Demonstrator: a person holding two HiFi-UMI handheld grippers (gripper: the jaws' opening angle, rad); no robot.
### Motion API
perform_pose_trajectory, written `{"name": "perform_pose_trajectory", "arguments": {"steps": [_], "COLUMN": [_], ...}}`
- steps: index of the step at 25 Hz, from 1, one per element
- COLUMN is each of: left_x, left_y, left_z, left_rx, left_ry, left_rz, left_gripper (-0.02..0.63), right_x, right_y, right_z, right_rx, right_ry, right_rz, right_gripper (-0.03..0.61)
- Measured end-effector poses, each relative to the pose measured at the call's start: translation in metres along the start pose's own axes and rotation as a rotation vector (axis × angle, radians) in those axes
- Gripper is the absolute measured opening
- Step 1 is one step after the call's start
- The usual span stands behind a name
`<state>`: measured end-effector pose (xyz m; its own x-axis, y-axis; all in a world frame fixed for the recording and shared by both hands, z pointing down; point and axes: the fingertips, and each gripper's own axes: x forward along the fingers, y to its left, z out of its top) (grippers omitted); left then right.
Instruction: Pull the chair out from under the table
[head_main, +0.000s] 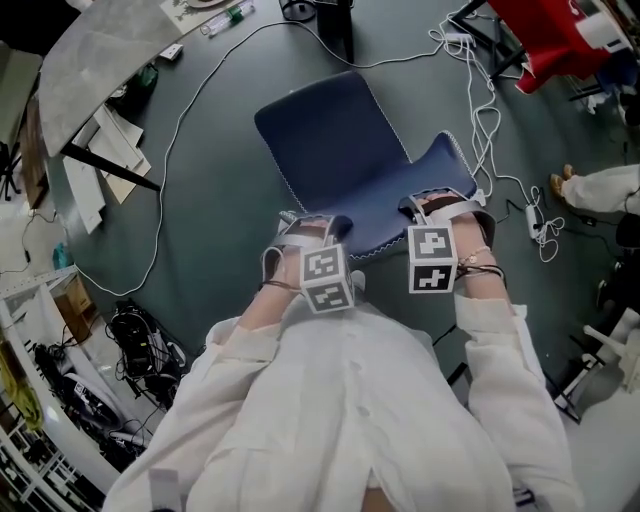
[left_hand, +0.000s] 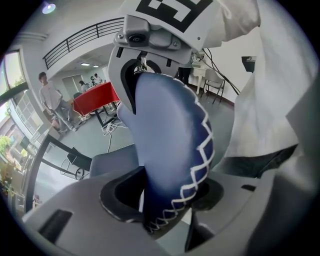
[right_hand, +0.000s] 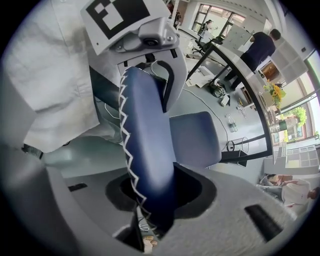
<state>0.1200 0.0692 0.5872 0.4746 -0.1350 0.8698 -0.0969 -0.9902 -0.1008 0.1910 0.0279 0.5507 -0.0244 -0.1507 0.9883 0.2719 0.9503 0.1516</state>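
Dark grey-green flooring is stretching across an open workroom, with a grey stone-topped table (head_main: 100, 50) sitting at the upper left of the head view. A dark blue padded chair with white zigzag stitching (head_main: 335, 140) is standing well apart from that table, out on open floor.

The left gripper (head_main: 310, 232) and the right gripper (head_main: 445, 208) are both clamping the top edge of the backrest (head_main: 400, 225), one near each corner.

Pulling from this high up could be tipping the chair back toward the person. The soft padding might be squeezing out of a jaw, and the left grip is looking the looser one. A thin white cable (head_main: 180, 130) is trailing over the floor nearby and could be snagging a chair leg; no view is showing the legs.

Only the head view is showing the gap to the table and the cable's run. The left gripper view is showing the stitched edge (left_hand: 170, 150) sitting deep between that gripper's (left_hand: 165, 200) jaws. The right gripper view is showing the same for its gripper (right_hand: 155, 195), plus the seat (right_hand: 195, 137) beyond.
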Motion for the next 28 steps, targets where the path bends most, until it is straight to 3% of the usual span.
{"name": "perform_pose_trajectory", "arguments": {"steps": [10, 28], "left_x": [0.010, 0.024], "left_y": [-0.054, -0.115], "left_z": [0.025, 0.057], "left_rx": [0.019, 0.041], "left_ry": [-0.017, 0.004], "left_rz": [-0.010, -0.028], "left_gripper": [0.225, 0.225], "right_x": [-0.008, -0.015], "right_y": [0.061, 0.128], "right_z": [-0.017, -0.041], "right_rx": [0.023, 0.036], "right_ry": [0.006, 0.013], "right_rz": [0.016, 0.035], "right_gripper": [0.129, 0.129]}}
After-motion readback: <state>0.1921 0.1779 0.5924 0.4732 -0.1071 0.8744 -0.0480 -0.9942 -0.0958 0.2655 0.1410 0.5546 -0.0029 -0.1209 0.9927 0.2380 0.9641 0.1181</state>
